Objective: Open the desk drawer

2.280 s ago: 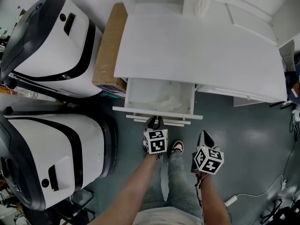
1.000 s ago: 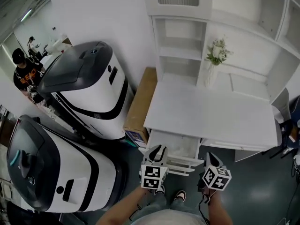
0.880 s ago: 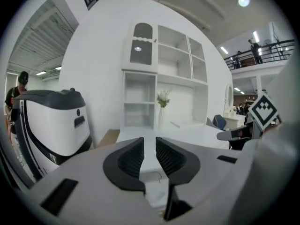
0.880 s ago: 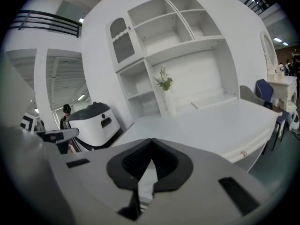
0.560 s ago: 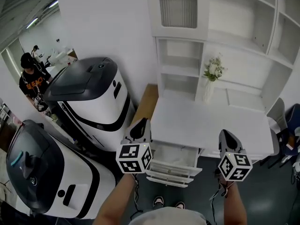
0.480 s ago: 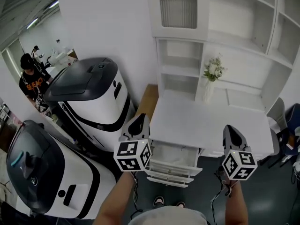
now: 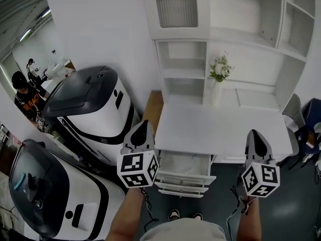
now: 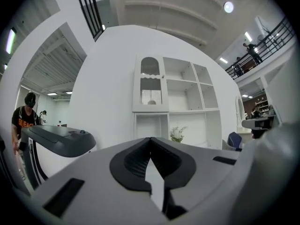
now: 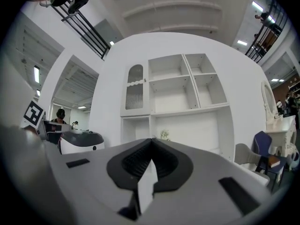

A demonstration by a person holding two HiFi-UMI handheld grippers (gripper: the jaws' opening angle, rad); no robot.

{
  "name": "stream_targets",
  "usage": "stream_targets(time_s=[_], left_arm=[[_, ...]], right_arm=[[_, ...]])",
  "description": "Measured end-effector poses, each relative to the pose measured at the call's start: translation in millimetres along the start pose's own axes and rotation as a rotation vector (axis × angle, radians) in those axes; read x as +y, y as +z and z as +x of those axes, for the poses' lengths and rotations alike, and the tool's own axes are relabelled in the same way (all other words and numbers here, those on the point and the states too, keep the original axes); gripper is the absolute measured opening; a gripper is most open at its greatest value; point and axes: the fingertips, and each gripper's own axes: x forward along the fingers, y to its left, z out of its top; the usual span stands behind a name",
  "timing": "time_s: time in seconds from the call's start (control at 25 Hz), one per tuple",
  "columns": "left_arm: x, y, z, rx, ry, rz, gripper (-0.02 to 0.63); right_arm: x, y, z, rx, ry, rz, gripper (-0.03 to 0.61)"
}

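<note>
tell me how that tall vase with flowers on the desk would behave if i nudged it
The vase looks tall and narrow, with flowers spreading above it, so it would probably tip rather than slide. It seems to be pale ceramic or glass, so it is likely fragile.

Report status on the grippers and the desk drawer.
Left gripper just closed, shut, empty; right gripper shut, empty; both held up, level. Drawer stands pulled open, neither gripper on it. Nothing blocking the drawer front.

Head view looks down from behind left gripper (image 7: 142, 124) and right gripper (image 7: 255, 133); gripper views face level toward the shared shelf unit (image 8: 185, 95) ahead.
</note>
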Motion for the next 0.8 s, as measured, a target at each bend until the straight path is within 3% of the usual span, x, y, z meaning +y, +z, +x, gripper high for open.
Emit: stream_targets(time_s=[0.36,0.8], left_arm=[[-8,-13,3,0.019,-0.012,-0.024,0.018],[-5,-18,-2,0.027,0.005,-0.040,0.018]], right_arm=[[-2,-7,-4,0.039,-0.028,-0.042,0.003],[6,-7,-3,0.044,0.003,-0.027,0.003]])
